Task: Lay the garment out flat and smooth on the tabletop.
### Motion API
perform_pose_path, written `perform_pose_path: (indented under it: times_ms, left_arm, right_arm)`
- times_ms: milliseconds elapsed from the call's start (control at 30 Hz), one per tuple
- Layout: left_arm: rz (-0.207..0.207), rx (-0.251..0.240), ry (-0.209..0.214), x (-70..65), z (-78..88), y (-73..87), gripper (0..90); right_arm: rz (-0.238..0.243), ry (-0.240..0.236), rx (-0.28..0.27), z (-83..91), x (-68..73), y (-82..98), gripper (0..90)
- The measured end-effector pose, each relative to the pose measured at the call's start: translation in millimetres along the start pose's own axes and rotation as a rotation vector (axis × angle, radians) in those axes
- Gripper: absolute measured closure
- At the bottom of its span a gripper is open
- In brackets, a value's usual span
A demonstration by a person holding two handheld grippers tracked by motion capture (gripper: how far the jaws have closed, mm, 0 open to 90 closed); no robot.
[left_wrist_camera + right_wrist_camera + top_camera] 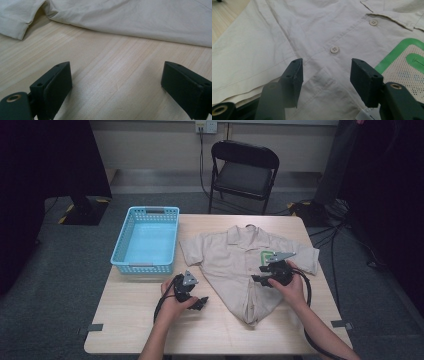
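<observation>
Right gripper [325,75]: hovering low over the shirt front, jaws roughly half apart with cloth below and between them, pads not pressing on anything.
Left gripper [116,86]: resting on bare wood near the shirt's lower left edge, jaws spread wide, nothing between them.
Beige short-sleeved button-up shirt with a green-and-white mesh chest patch [245,265]: lying front-up on the light wooden table [135,320], collar toward the far edge, lower left side already turned inward so the hem tapers to a point.
Button placket [334,49]: just ahead of the right jaws, running diagonally, two pale buttons in sight.
Light blue plastic mesh basket [122,262]: at the table's far left, beside the shirt's sleeve, holding nothing.
Step in hand: probably folding, with the right gripper settling for a pinch near the placket; hard to tell the exact layer targeted.
Next move: lower onto the fabric, close on one fold of cloth, then lift and carry it across without dragging the layers beneath.
</observation>
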State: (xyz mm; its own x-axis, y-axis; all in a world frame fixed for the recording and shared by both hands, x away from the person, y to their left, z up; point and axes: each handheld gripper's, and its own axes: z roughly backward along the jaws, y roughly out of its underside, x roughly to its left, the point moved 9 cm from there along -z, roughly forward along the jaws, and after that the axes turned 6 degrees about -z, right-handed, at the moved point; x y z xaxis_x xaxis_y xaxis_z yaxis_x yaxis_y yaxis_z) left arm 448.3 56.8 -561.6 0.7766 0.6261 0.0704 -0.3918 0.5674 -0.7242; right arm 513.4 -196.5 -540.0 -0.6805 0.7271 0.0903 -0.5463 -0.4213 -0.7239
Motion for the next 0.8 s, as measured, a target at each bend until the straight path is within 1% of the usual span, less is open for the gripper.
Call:
perform_pose_path:
  times_ms: [67, 133, 300, 367, 500, 533, 567, 733, 800]
  left_arm:
    - [0.000, 0.000, 0.000, 0.0, 0.0, 0.0, 9.4]
    - [0.000, 0.000, -0.001, 0.0, 0.0, 0.0, 9.4]
    - [0.000, 0.001, -0.001, 0.0, 0.0, 0.1, 9.4]
    - [0.000, 0.000, -0.001, 0.0, 0.0, 0.1, 9.4]
    - [0.000, 0.000, -0.001, 0.0, 0.0, 0.1, 9.4]
    - [0.000, 0.001, -0.002, 0.1, 0.1, 0.1, 9.5]
    - [0.000, 0.000, -0.001, 0.0, 0.0, 0.0, 9.5]
    - [0.000, 0.000, -0.001, 0.0, 0.0, 0.1, 9.4]
    - [0.000, 0.000, -0.001, 0.0, 0.0, 0.1, 9.4]
  right_arm:
    - [-0.011, 0.006, 0.005, -3.6, -1.5, 3.1, 41.3]
    - [-0.019, 0.007, 0.004, -5.2, -2.8, 4.7, 44.5]
    - [-0.016, 0.011, 0.020, -8.2, -3.7, 8.9, 47.1]
    - [-0.003, 0.011, 0.022, -8.6, -3.3, 9.3, 48.6]
    - [-0.015, 0.015, 0.018, -8.4, -3.0, 9.7, 54.8]
    - [-0.023, 0.018, 0.008, -8.2, -3.1, 9.6, 58.3]
    - [-0.033, 0.020, 0.002, -8.1, -2.6, 9.9, 59.1]
    - [-0.024, 0.020, 0.002, -6.6, -1.3, 9.7, 71.0]
    - [-0.033, 0.012, -0.004, -6.1, -1.5, 9.3, 71.9]
